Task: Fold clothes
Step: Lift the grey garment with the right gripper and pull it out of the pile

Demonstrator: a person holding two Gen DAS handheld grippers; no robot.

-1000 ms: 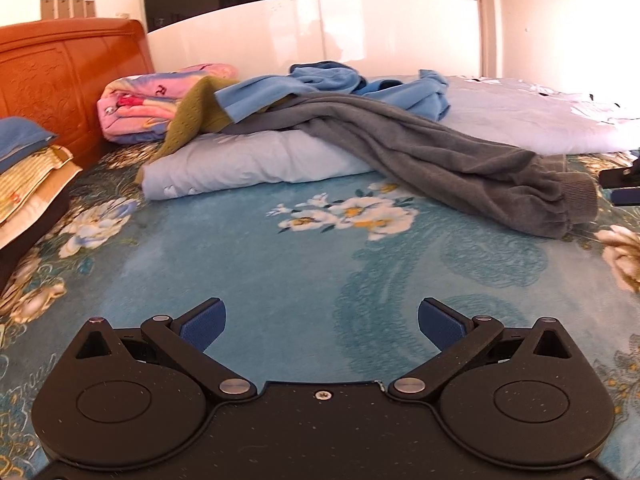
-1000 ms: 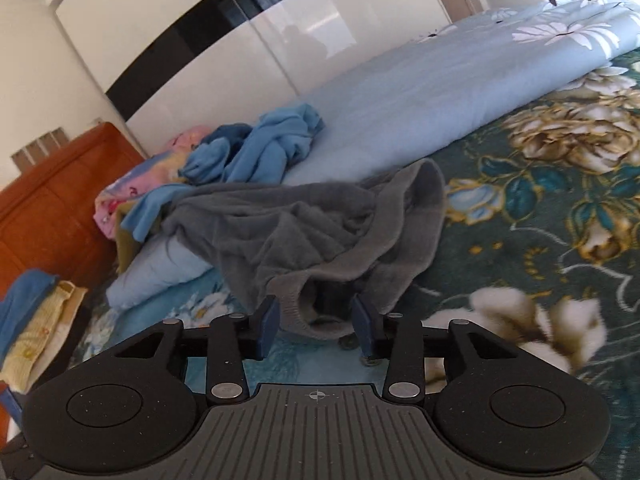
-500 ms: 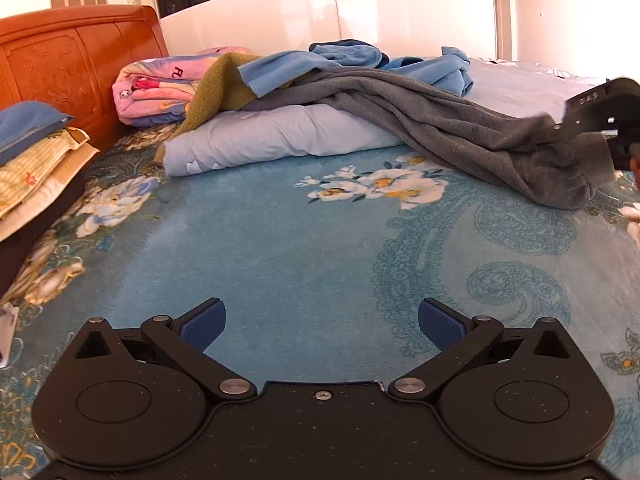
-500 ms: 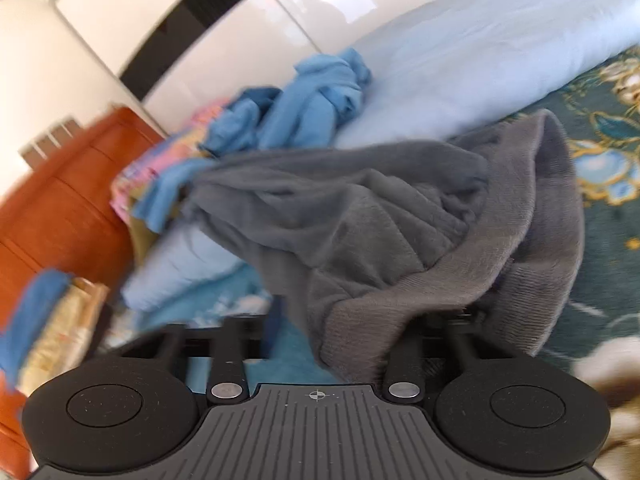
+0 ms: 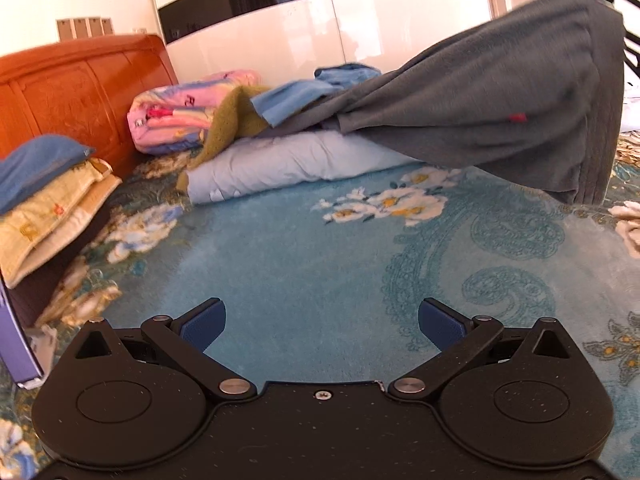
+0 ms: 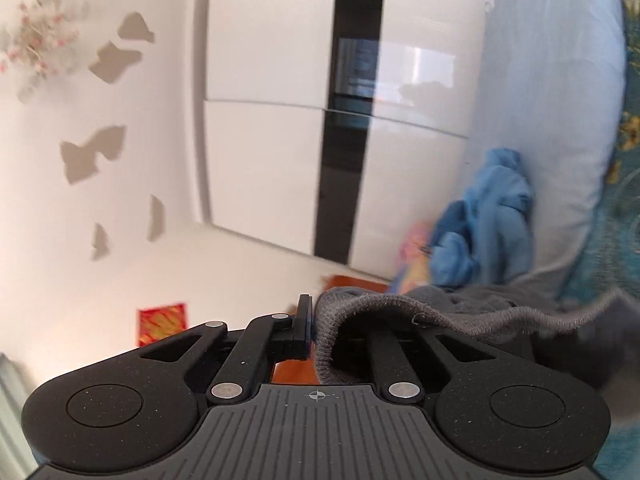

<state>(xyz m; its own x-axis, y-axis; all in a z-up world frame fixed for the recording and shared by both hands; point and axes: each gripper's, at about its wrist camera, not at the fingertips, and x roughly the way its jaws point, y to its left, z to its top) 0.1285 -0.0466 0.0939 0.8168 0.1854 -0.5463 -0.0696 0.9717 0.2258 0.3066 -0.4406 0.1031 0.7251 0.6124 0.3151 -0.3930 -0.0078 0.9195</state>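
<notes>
A: Garment first. We have the grey garment [image 5: 480, 120] pinched at its ribbed hem in our right gripper [image 6: 312, 332], jaws clamped tight on the cloth. One end is lifted; the rest trails back onto the heap of clothes [image 5: 280, 112].

B: Lifted to peel it off the pile, we reckon, so it can be spread on the bedspread [image 5: 300, 248]. Our left gripper [image 5: 320, 324]?

A: Spread wide, empty, low over bare bedspread, probably placed to catch the hanging edge.

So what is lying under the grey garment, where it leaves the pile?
The grey garment lies over a rolled light blue quilt, with a blue garment and an olive one tucked beside it. Whatever lies deeper beneath the grey cloth is covered.
</notes>
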